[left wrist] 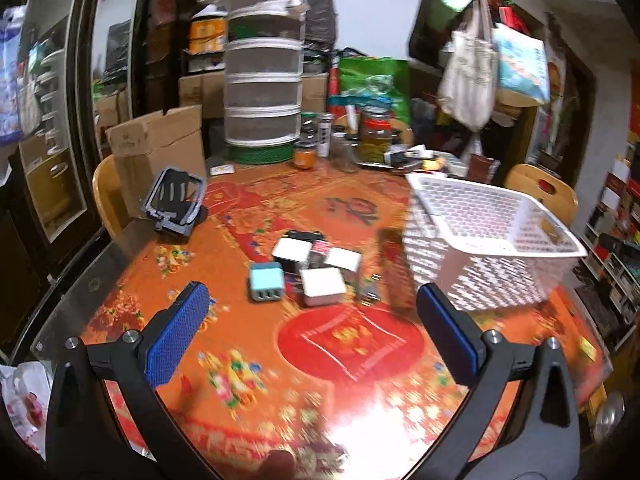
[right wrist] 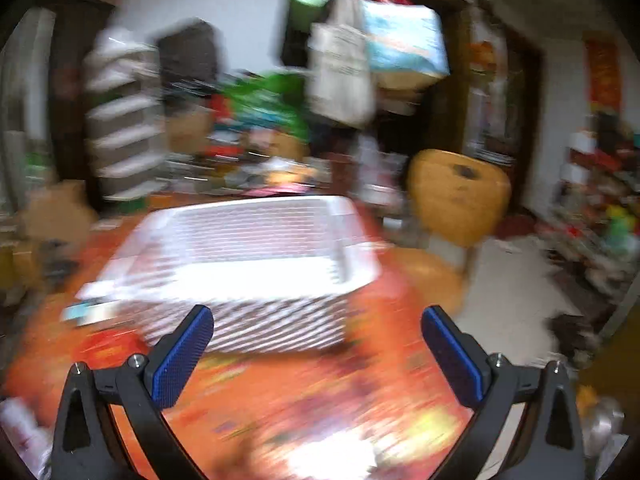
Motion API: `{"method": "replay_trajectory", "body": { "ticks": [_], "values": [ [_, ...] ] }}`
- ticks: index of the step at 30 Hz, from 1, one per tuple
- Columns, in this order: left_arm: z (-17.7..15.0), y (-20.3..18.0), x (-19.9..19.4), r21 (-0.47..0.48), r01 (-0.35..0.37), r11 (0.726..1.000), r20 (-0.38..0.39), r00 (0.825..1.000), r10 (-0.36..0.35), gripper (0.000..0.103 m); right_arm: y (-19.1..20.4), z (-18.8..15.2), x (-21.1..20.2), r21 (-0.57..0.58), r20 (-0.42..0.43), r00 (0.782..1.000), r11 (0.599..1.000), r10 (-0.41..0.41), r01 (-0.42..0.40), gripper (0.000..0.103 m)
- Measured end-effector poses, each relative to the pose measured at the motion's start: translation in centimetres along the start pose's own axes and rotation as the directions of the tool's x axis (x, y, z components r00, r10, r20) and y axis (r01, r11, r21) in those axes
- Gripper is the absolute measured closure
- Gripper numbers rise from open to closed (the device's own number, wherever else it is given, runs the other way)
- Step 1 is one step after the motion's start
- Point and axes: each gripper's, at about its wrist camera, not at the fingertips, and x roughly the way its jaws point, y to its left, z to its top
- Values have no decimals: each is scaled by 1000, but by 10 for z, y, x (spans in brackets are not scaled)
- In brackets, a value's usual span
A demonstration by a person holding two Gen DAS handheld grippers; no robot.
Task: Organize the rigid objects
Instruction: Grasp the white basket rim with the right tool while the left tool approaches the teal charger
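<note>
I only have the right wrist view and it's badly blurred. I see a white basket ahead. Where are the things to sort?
Observer: A cluster of small charger blocks lies on the table, just beside the white basket, on its left in the left wrist view.
Operator: Anything distinctive in that cluster?
Observer: A light blue charger with ports facing the camera sits at its near left; a white charger lies right next to it.
Operator: Is the left claw holding one?
Observer: No, the left claw is open with nothing between its pads, above the table short of the cluster.
Operator: Anything else loose on the table?
Observer: A dark frame-like holder stands tilted near the far left edge.
</note>
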Motion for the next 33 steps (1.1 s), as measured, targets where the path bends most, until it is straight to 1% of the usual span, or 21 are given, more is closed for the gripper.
{"method": "replay_trajectory", "body": {
  "ticks": [2,3,4,5,7,8,9,10,12,14,16,17,18,19,21,23,24,26,29,32,33],
  "values": [
    [3,11,30,-8,-48,999,-40,998,47,1,-12,17,40,13,-91,996,1000,2,0,0],
    [4,14,46,5,-73,997,-75,995,73,1,-16,23,58,16,-134,991,1000,0,2,0],
    [3,19,68,34,-89,995,-131,987,93,1,-20,27,72,22,-160,987,1000,11,-8,0],
    [2,20,82,57,-96,994,-166,981,104,1,-23,28,82,26,-179,984,999,24,-20,0],
    [-2,24,111,114,-130,985,-224,963,153,1,-28,30,103,57,-232,970,997,69,-58,0],
    [-4,27,121,119,-133,984,-244,957,159,1,-31,29,113,75,-253,963,994,92,-75,0],
    [-6,30,131,114,-122,986,-268,952,149,1,-35,27,121,89,-259,960,992,105,-84,6],
    [-9,35,142,99,-105,990,-294,947,130,1,-37,26,124,102,-262,959,991,108,-83,15],
    [-10,42,156,87,-94,992,-315,942,117,1,-39,24,133,140,-259,955,984,143,-109,24],
    [-12,44,168,98,-104,990,-324,937,131,1,-41,20,135,154,-248,952,978,178,-142,30],
    [-13,46,180,109,-104,989,-338,931,135,1,-37,17,134,159,-235,952,974,196,-161,45],
    [-13,46,186,108,-95,990,-348,929,128,1,-37,15,132,155,-225,953,973,203,-171,49],
    [-14,45,190,109,-88,990,-359,925,122,1,-32,15,133,151,-221,953,973,206,-176,59],
    [-15,42,194,112,-79,991,-371,921,116,1,-30,14,132,147,-218,953,972,211,-182,65],
    [-16,38,206,117,-72,991,-382,917,112,1,-26,13,130,145,-211,952,970,222,-195,72],
    [-18,33,210,123,-68,990,-392,913,111,1,-23,13,129,142,-203,952,969,227,-200,76],
    [-17,33,213,124,-67,990,-394,912,111,1,-23,14,128,139,-200,953,969,227,-202,81],
    [-16,36,216,117,-85,989,-391,912,125,1,-22,14,128,133,-196,956,972,218,-194,81],
    [-14,50,217,62,-90,994,-382,918,107,2,-22,14,127,133,-190,958,972,215,-192,81],
    [-13,61,222,34,-89,995,-389,916,95,3,-23,14,126,127,-187,959,973,214,-192,81],
    [-12,63,225,35,-91,995,-390,915,98,6,-23,14,126,128,-187,959,973,214,-192,82]
  ]
}}
